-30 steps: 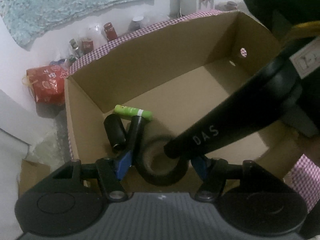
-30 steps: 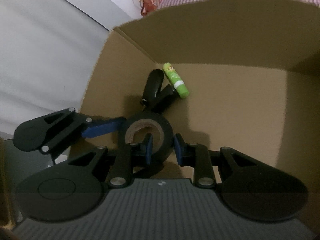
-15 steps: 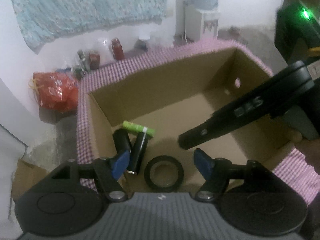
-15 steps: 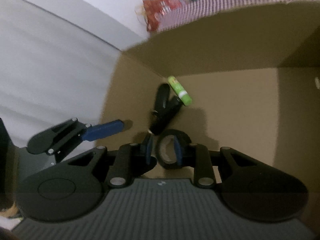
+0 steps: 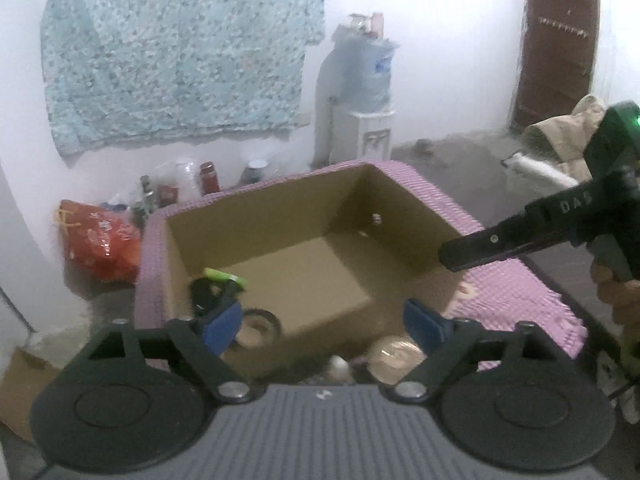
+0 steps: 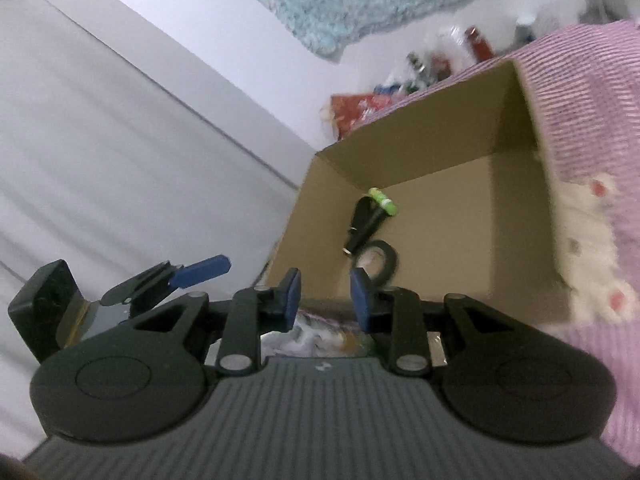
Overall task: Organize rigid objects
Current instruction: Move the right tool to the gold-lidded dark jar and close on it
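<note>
Both our grippers have risen out of the cardboard box (image 5: pixel 304 248) since a second ago, when the right gripper (image 6: pixel 325 294) was down at the black tape roll (image 6: pixel 378 261) and the left gripper (image 5: pixel 326 320) straddled it. Now the roll lies released on the box floor, just beyond the right jaws and just inside the left jaws' near finger in the left wrist view. Left jaws stand wide apart and hold nothing; right jaws are parted with only a narrow gap and are also empty. Beyond the roll, farther ahead of both jaws, sit the two black cylinders (image 6: pixel 366 220) and the green tube (image 6: pixel 383 201), clustered touching in the box's corner. We judge the roll's placement done, so the next object must come from outside the box; blurred round items (image 5: pixel 394 354) show below the left jaws, too smeared to identify. On the right gripper's body, seen to the right of the left jaws, we read the letters "DAS" (image 5: pixel 571 205). The green tube carries printing we cannot read. A water dispenser (image 5: pixel 362 92) stands far ahead, its label illegible.
</note>
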Demonstrator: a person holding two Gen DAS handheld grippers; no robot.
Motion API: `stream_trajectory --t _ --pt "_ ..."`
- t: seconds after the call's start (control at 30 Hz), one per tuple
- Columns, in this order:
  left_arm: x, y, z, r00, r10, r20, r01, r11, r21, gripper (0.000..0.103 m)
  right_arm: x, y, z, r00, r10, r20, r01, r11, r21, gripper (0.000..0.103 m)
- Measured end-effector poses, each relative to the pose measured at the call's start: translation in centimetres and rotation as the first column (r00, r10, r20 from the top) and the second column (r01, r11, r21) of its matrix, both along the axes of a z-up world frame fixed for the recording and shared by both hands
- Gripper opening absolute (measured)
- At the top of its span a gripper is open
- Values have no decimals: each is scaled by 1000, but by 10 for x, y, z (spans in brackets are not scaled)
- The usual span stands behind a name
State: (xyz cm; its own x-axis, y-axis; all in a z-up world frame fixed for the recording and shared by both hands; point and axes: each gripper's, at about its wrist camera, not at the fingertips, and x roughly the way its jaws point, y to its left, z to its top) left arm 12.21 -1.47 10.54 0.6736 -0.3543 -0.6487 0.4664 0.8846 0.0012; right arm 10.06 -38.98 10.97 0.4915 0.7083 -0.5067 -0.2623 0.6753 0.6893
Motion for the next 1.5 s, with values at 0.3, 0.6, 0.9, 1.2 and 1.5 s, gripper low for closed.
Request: stream_trajectory --t 0.3,0.6,0.9,1.2,1.5 --pt "-33 -26 -72 998 -18 -62 15 999 -51 93 -69 -2 -72 990 -143 -9 142 986 -83 42" --pt "-22 -71 -128 998 -4 -56 6 999 34 90 -48 9 -116 983 -165 -76 158 984 -82 46" --pt "-5 -82 -141 999 15 -51 -13 999 44 86 -5 21 -130 990 -101 -95 97 994 -41 49" --pt "1 -77 -140 998 28 -63 -28 1000 -11 81 18 33 -143 987 -46 -152 46 999 -3 48" --pt "-10 -76 -134 997 -33 -74 31 999 -33 81 8 30 -138 983 -68 -173 63 997 -38 48"
